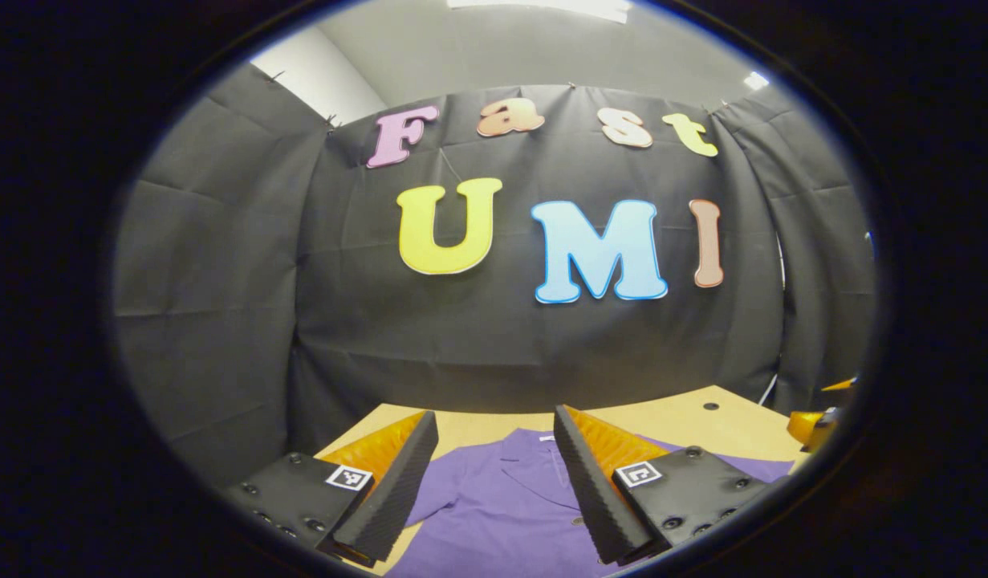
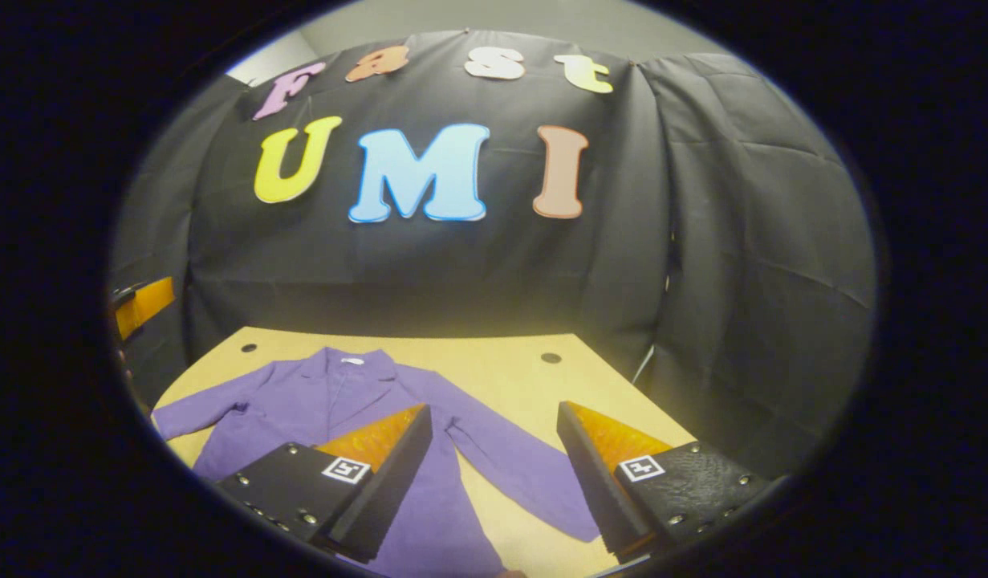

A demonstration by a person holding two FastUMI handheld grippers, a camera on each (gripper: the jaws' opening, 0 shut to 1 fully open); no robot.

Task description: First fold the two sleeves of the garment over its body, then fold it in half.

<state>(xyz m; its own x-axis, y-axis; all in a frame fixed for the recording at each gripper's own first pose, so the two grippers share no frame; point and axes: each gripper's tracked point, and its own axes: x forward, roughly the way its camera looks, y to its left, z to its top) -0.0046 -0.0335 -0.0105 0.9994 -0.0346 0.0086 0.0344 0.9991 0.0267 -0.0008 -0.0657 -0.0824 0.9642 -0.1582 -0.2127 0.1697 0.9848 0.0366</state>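
Both the left tongs (image 1: 494, 474) and right tongs (image 2: 494, 474) hang wide open, gripping nothing, above the purple garment (image 2: 333, 409) lying flat with sleeves spread toward the counter's (image 2: 494, 361) back edge.

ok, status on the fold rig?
Left gripper open, right gripper open, both above the table. Purple jacket flat, both sleeves spread, nothing folded yet. Nothing in the way.
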